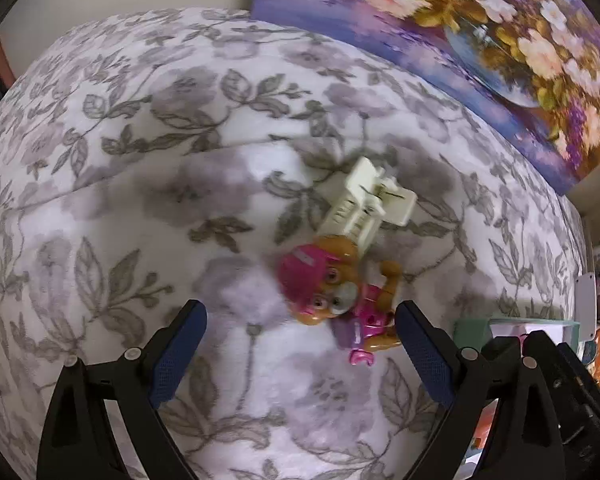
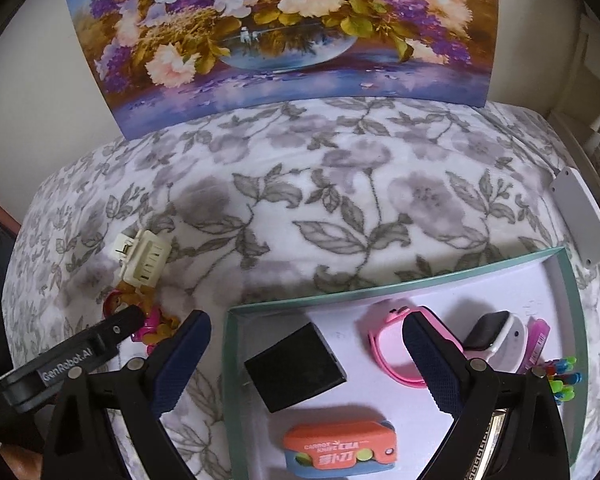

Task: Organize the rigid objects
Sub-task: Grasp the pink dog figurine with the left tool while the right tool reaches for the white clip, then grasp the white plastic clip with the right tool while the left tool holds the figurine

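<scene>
Surface: floral blanket [image 1: 140, 200], flower painting [image 2: 284, 32] behind.
Toy pup [image 1: 336, 296]: between left gripper [image 1: 300, 348] fingers, jaws spread, nearer its right finger (not touching); cream clip [image 1: 364, 200] just beyond.
Right gripper [image 2: 306, 354]: released, over box [image 2: 572, 320]; black cube [image 2: 296, 364], pink watch [image 2: 392, 340] inside.

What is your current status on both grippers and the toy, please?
Left gripper open, over pup figure. Right gripper open, empty, above box. Cream clip touches figure.

Left tool [image 2: 138, 318] hides most of the pup figure [image 2: 156, 320].
</scene>
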Motion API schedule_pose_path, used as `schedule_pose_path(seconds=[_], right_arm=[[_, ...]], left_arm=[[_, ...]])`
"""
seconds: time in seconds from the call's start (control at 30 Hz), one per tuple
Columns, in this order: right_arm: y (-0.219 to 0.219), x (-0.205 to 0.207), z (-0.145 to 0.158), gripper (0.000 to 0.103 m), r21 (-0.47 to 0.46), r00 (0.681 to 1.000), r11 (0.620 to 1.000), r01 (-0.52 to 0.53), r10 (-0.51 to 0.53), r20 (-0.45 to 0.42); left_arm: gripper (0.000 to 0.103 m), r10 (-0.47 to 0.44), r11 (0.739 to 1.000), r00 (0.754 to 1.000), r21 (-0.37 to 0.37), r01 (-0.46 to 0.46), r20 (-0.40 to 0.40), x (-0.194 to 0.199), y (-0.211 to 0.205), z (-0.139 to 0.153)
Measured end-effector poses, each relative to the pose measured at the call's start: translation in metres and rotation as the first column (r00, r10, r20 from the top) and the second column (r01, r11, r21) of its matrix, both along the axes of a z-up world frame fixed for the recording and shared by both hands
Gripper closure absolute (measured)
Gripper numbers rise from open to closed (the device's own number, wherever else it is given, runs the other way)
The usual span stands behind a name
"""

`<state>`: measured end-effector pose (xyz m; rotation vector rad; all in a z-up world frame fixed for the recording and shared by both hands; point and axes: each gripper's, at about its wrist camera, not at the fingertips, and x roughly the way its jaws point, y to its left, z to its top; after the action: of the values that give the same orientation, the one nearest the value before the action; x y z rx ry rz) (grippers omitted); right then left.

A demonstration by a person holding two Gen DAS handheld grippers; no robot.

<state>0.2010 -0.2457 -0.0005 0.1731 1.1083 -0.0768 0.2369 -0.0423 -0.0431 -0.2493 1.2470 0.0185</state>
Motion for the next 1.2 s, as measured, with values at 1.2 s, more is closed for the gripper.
schedule_pose_path(seconds=[1.2], right_arm=[[0.078,0.027,0.010,0.005,-0.040,0.982,0.983,-0.178,0.180,0.055]], left_arm=[[0.042,0.250,0.963,0.965,-0.122,-0.239,0.084,-0.019,0.102,0.029]])
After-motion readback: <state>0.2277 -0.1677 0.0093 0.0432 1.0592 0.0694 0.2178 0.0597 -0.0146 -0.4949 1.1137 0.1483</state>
